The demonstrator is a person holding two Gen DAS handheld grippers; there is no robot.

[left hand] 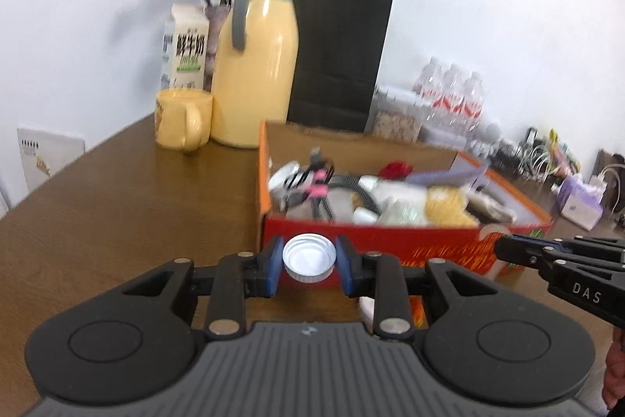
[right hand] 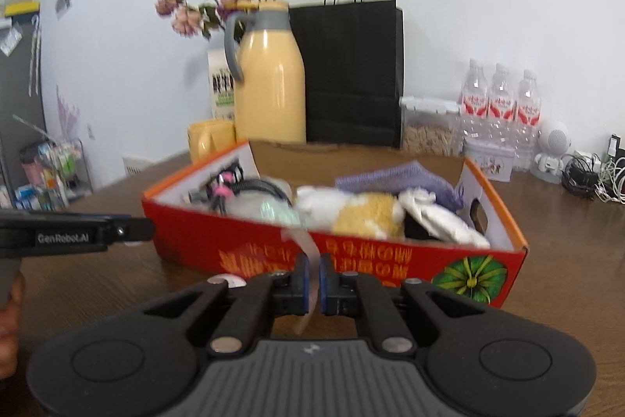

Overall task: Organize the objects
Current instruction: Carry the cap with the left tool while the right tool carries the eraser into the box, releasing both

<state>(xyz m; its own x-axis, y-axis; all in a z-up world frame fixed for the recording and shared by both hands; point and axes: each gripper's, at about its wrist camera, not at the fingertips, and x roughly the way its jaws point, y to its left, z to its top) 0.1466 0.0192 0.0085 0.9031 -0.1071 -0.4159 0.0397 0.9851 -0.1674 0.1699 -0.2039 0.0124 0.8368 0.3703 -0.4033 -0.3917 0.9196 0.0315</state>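
A round white bottle cap [left hand: 309, 262] sits between the blue pads of my left gripper [left hand: 309, 249], which is shut on it just in front of the red cardboard box [left hand: 390, 245]. My right gripper [right hand: 312, 262] is shut on a thin translucent tape-like ring [right hand: 302, 241], held edge-on before the box's front wall [right hand: 234, 245]. The box holds cables, a purple cloth [right hand: 394, 178], and white and yellow soft items. Each gripper shows in the other's view: the right one [left hand: 504, 249] at the box's right corner, the left one [right hand: 142, 227] at its left corner.
On the brown table behind the box stand a yellow thermos jug [left hand: 254, 73], a yellow mug [left hand: 181, 120], a milk carton [left hand: 185, 45], dried flowers, a black paper bag [left hand: 340, 53], a clear food container [right hand: 427, 124] and water bottles [right hand: 500, 104]. Cables lie at the far right [right hand: 586, 178]. A small white item [left hand: 367, 305] lies under the left gripper.
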